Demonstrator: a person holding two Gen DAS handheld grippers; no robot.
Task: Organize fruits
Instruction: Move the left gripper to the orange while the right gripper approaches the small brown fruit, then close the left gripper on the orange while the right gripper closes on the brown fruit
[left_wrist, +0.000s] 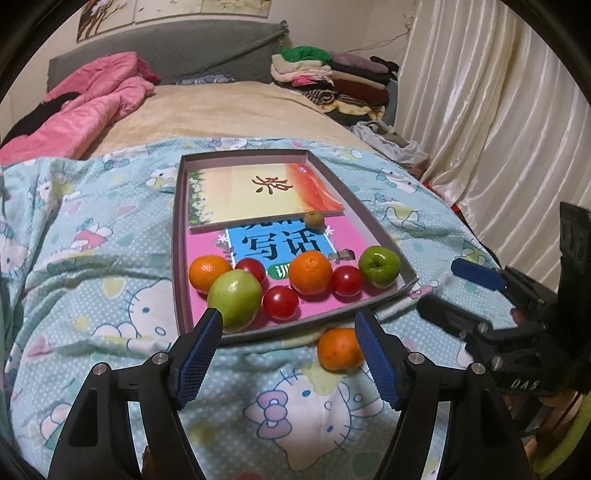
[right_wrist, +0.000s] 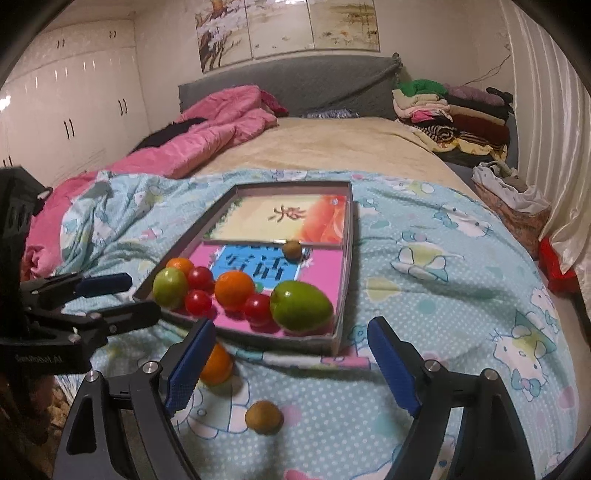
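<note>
A shallow grey box tray (left_wrist: 373, 225) (right_wrist: 349, 258) lies on the bed. It holds two green apples (left_wrist: 235, 299) (left_wrist: 379, 266), two oranges (left_wrist: 310, 272) (left_wrist: 208, 273), three red tomatoes (left_wrist: 280, 302) and a small brown fruit (left_wrist: 314, 220). One orange (left_wrist: 338, 350) (right_wrist: 217, 363) lies on the blanket in front of the tray, and a brown fruit (right_wrist: 263, 417) lies nearer. My left gripper (left_wrist: 290, 330) is open and empty, the orange beside its right finger. My right gripper (right_wrist: 291, 341) is open and empty above the brown fruit. Each gripper shows in the other's view (left_wrist: 480, 291) (right_wrist: 107, 299).
The tray holds two books (left_wrist: 266, 195) under the fruit. A Hello Kitty blanket (left_wrist: 92, 258) covers the near bed. A pink quilt (right_wrist: 214, 129) and folded clothes (right_wrist: 454, 110) lie further back. Curtains (left_wrist: 480, 110) hang on the right.
</note>
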